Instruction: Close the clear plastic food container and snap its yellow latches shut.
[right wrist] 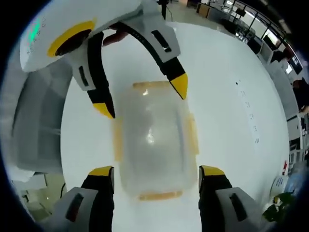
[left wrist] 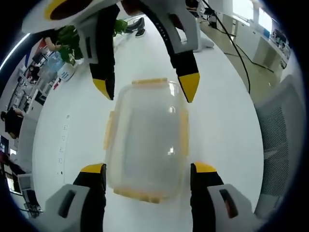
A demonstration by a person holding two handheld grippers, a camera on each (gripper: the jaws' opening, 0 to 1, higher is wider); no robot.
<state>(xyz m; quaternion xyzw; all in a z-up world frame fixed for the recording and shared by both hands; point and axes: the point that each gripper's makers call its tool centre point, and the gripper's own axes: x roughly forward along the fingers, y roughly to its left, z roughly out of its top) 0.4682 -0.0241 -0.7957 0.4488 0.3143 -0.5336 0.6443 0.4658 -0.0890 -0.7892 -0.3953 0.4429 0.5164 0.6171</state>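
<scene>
**Two tools face each other across the lidded container**

Yellow-tipped jaws of the left tool point(left wrist: 148, 171) rise nearest the lens, spread wide, their tips just outside the near corners of the clear plastic food container point(left wrist: 147, 140). That container sits flat on the white desk point(left wrist: 222, 121) with its lid on; yellow latches point(left wrist: 184, 133) line all four edges, and whether they are snapped down cannot be told. From the far side the right tool point(left wrist: 146, 87) reaches in, jaws also spread, its tips at the container's far corners, one close to the far latch.

From the right gripper view the picture mirrors: the right tool point(right wrist: 157, 176) brackets the container's point(right wrist: 152, 140) near end with jaws apart, and the left tool point(right wrist: 142, 99) comes down from above with its tips at the far corners, while a hand point(right wrist: 116, 36) grips it from behind.

Bare desk point(right wrist: 227, 96) lies open on both long sides of the container. A potted plant point(left wrist: 67, 41) stands well off near the desk's far edge, and a grey chair back point(left wrist: 280, 130) sits beyond the desk's rim.
</scene>
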